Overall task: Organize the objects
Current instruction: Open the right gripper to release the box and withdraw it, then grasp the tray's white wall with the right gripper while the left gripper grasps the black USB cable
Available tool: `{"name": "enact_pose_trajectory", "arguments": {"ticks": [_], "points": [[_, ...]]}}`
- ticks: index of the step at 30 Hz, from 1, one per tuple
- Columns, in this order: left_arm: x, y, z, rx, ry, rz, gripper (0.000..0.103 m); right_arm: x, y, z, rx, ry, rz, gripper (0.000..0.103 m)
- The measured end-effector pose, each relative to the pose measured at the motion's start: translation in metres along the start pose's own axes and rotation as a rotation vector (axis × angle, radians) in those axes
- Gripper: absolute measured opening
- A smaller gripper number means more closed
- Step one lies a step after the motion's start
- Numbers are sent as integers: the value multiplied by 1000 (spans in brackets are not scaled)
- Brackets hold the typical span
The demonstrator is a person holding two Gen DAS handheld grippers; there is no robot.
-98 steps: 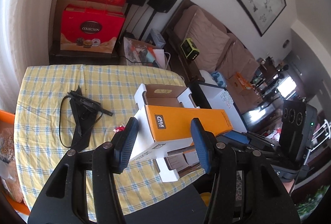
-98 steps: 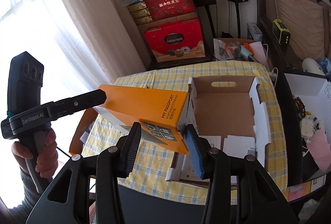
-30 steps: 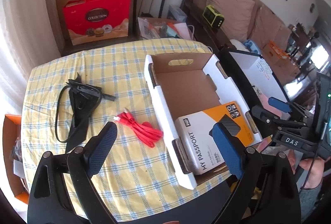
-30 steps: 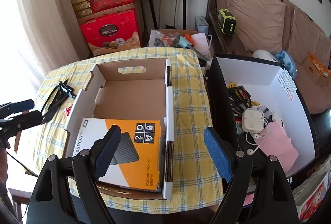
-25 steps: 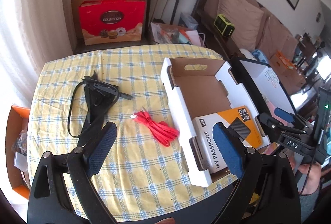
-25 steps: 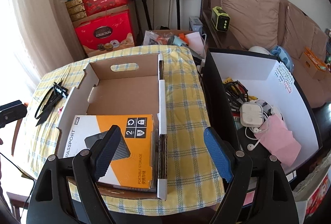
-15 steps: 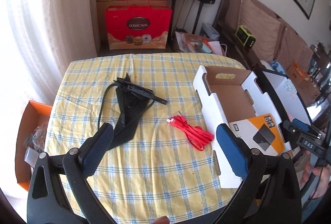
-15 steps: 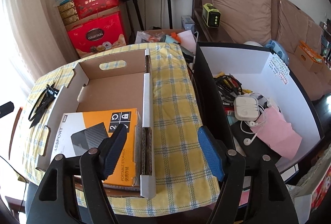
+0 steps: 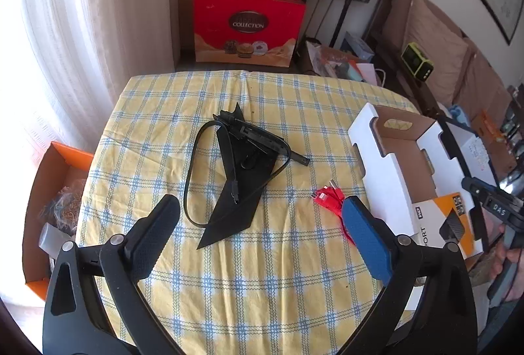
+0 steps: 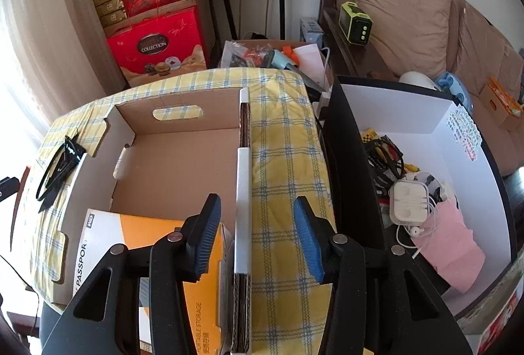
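Both tongs released, nothing held; red cable [image 9: 327, 196] next.
Left tongs [image 9: 262, 240] may snag black cable [image 9: 209, 171] beside it.

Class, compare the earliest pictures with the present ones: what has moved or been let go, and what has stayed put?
The orange hard-drive box, earlier held by both grippers, now lies in the cardboard box. The left gripper and right gripper are open and empty. The black cable and red cable stayed on the tablecloth.
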State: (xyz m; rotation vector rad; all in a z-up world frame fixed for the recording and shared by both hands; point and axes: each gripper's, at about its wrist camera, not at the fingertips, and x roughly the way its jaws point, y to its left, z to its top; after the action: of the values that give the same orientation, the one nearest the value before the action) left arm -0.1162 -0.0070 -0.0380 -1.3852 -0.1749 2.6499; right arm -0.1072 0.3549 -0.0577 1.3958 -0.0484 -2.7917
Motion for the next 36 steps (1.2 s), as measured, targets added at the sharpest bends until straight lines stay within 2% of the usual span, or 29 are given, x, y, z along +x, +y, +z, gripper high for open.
{"name": "enact_pose_trajectory", "arguments": {"ticks": [2, 4, 7, 13, 21, 25, 26, 28, 30, 36], "points": [[2, 3, 1, -10, 10, -14, 98, 8, 3, 2, -7, 23, 3, 33], [6, 9, 3, -29, 22, -32, 98, 15, 5, 3, -9, 46, 10, 19], [12, 16, 7, -40, 51, -52, 96, 22, 5, 3, 2, 71, 24, 10], [23, 40, 15, -120, 83, -79, 92, 24, 4, 2, 4, 74, 28, 9], [45, 49, 27, -97, 121, -19, 91, 25, 3, 2, 11, 77, 35, 9], [67, 45, 35, -65, 165, 24, 79, 25, 3, 3, 18, 79, 40, 9], [74, 45, 37, -66, 181, 29, 70, 25, 3, 3, 18, 79, 39, 9], [87, 45, 40, -75, 217, 17, 62, 25, 3, 3, 15, 82, 38, 9], [95, 44, 41, -82, 232, 12, 61, 26, 3, 2, 15, 85, 39, 9], [102, 36, 39, -37, 235, 52, 46, 27, 3, 1, 19, 95, 40, 9]]}}
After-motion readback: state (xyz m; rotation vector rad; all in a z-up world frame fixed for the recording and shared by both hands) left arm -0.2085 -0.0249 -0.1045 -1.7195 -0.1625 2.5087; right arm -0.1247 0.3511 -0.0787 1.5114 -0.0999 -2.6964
